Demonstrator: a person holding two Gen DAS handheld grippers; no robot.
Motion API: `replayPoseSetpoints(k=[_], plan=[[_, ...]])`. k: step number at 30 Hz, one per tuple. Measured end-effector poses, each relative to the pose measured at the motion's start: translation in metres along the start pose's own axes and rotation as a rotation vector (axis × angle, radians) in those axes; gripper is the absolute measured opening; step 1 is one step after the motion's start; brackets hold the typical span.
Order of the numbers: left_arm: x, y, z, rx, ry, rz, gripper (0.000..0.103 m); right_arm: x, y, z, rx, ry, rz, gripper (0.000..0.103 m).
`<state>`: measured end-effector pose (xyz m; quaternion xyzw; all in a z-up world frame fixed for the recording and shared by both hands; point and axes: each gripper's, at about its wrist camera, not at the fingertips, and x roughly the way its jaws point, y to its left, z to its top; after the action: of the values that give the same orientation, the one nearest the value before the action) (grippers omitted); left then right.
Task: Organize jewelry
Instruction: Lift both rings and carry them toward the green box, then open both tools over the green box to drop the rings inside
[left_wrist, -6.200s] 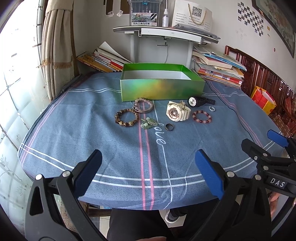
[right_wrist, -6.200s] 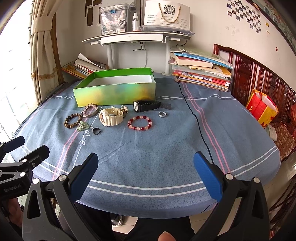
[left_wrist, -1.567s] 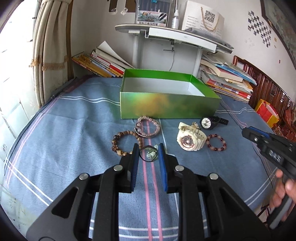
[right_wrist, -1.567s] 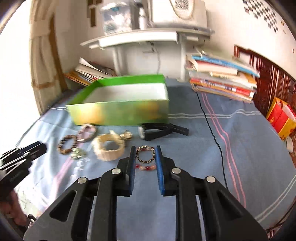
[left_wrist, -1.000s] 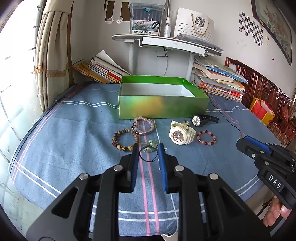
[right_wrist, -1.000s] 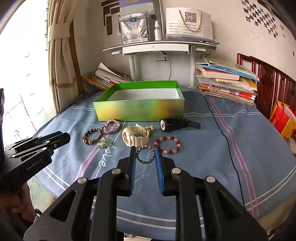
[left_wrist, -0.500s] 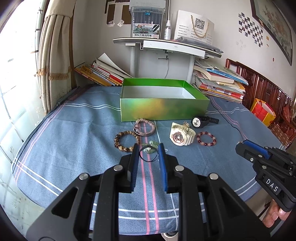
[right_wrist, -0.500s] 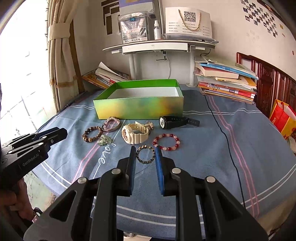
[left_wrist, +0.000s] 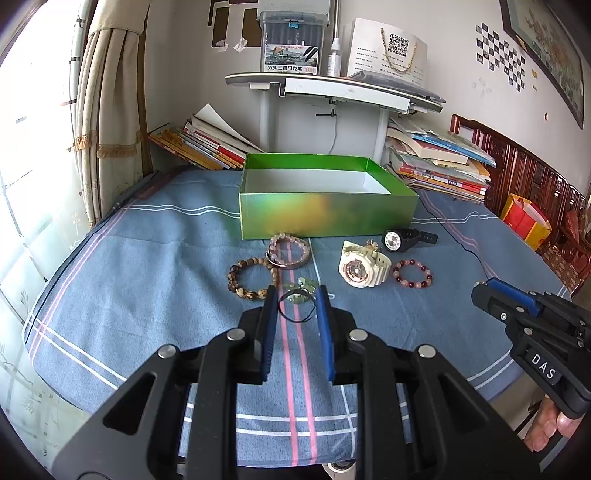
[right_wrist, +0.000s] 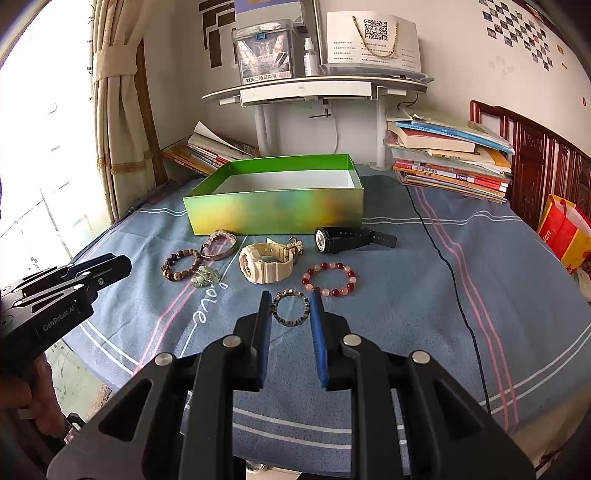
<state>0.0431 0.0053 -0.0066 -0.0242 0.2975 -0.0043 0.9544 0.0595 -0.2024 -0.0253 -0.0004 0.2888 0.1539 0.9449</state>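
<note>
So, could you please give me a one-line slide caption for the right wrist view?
Right tool pinching a studded ring above the blue cloth, green box and remaining jewelry behind.

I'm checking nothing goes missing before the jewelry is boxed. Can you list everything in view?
Green open cardboard box: one, at the back of the blue table cloth.
Cream wristwatch: one, before the box.
Black wristwatch: one, right of cream.
Red-pink bead bracelet: one, right.
Brown bead bracelet: one, left.
Pink bead bracelet: one, at the box.
Green stone charm: one, centre.
Thin dark ring: one, in left gripper.
Studded ring: one, in right gripper.
</note>
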Motion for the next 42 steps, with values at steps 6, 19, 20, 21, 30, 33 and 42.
replayPoseSetpoints(k=[6,19,20,21,30,33,42], plan=[[0.001,0.000,-0.001,0.000,0.003,0.000,0.021,0.000,0.000,0.000,0.002,-0.001,-0.002,0.021],[0.001,-0.001,-0.003,0.004,0.005,0.001,0.021,0.000,-0.001,0.001,0.005,-0.003,-0.004,0.021],[0.001,-0.001,-0.003,0.004,0.006,0.001,0.021,0.000,-0.001,0.001,0.005,-0.002,-0.003,0.021],[0.002,-0.001,-0.003,0.004,0.007,0.000,0.021,0.000,-0.001,0.001,0.006,-0.002,-0.004,0.021],[0.007,0.000,0.005,0.011,0.010,-0.004,0.021,0.002,-0.005,0.009,0.002,-0.012,-0.006,0.021],[0.009,0.001,0.015,0.010,0.003,-0.014,0.021,0.003,-0.007,0.021,-0.004,-0.031,-0.009,0.021],[0.029,0.007,0.081,0.016,-0.047,-0.038,0.021,0.019,-0.014,0.093,-0.043,-0.117,0.003,0.021]])
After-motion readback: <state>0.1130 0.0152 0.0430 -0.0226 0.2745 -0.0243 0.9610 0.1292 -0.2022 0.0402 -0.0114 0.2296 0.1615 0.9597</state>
